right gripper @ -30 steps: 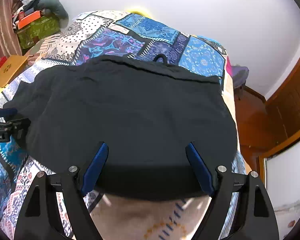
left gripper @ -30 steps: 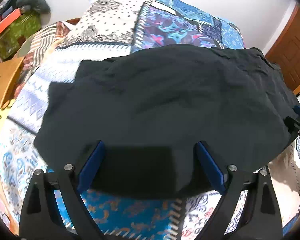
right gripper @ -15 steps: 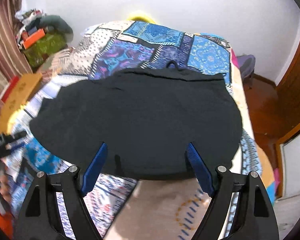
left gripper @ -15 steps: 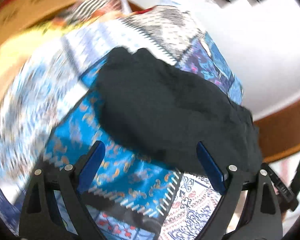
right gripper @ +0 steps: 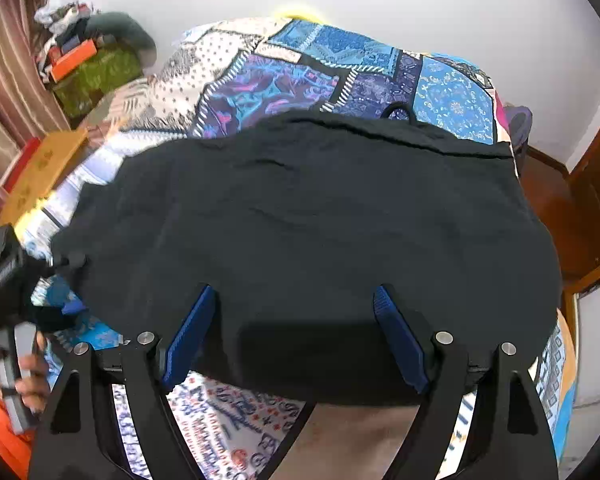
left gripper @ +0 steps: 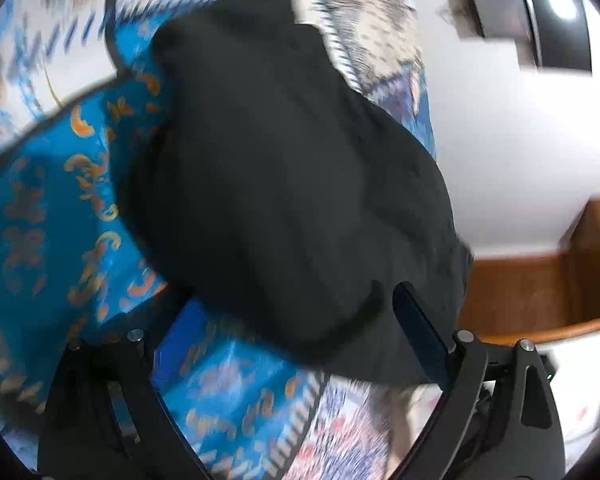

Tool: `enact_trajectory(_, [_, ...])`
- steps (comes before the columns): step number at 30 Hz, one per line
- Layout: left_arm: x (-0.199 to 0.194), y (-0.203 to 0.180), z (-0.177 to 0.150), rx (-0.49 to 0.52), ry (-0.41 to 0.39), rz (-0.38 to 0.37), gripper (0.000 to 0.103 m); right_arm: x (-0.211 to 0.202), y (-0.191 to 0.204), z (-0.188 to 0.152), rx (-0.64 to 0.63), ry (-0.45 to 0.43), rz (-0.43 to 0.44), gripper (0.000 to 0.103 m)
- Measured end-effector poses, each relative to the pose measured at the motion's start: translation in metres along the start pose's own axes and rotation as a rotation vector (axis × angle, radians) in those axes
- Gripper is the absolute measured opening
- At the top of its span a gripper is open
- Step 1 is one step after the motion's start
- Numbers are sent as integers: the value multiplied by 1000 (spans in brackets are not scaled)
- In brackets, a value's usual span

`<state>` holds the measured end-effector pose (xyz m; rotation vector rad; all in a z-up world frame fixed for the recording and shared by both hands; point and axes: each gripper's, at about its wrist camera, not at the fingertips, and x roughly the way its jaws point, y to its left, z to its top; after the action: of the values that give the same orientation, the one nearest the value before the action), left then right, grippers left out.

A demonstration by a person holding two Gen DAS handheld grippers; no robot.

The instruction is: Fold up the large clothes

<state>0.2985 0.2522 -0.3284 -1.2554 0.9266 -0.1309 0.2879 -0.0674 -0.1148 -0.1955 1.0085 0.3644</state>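
Observation:
A large black garment (right gripper: 308,232) lies spread flat on the patchwork bedspread (right gripper: 284,80). In the right wrist view my right gripper (right gripper: 294,296) hovers open over the garment's near edge, and the blue pads (right gripper: 192,328) touch nothing. My left gripper (left gripper: 296,320) is rolled to one side at the garment's (left gripper: 284,184) left end. Its jaws are wide apart, with the cloth's rounded near corner lying between them, not pinched. The right wrist view shows the left gripper (right gripper: 16,276) at the far left, held by a hand (right gripper: 30,380). The left wrist view is blurred by motion.
A yellow box (right gripper: 40,168) and a pile of boxes and clothes (right gripper: 88,56) sit left of the bed. A wooden door (right gripper: 596,184) and brown floor (right gripper: 548,184) lie to the right. White wall rises behind the bed.
The left gripper has rolled sideways and dropped toward the garment's left corner, which now lies between its jaws. The right gripper has shifted slightly along the near edge, still open.

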Motion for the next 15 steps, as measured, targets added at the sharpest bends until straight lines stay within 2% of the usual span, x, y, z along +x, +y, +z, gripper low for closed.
enact_trajectory(4, [8, -2, 12, -35, -48, -33, 93, 1, 1, -2, -42, -26, -10, 81])
enact_trajectory(8, [26, -24, 15, 21, -101, 93, 93, 3, -3, -3, -5, -39, 14, 83])
enact_trajectory(9, [29, -27, 15, 35, -116, 122, 90, 3, -3, -3, -3, -39, 16, 83])
enact_trajectory(10, [31, -34, 14, 50, -146, 168, 85, 3, -3, -3, -7, -36, 17, 83])
enact_trajectory(12, [26, -46, 12, 94, -214, 239, 54, 3, 0, -2, -22, -23, 10, 83])
enact_trajectory(14, [14, -66, 6, 182, -261, 290, 36, 1, 3, -2, -42, 0, -3, 83])
enact_trajectory(15, [9, -75, 2, 224, -279, 314, 32, 0, 4, -1, -54, 10, -3, 83])
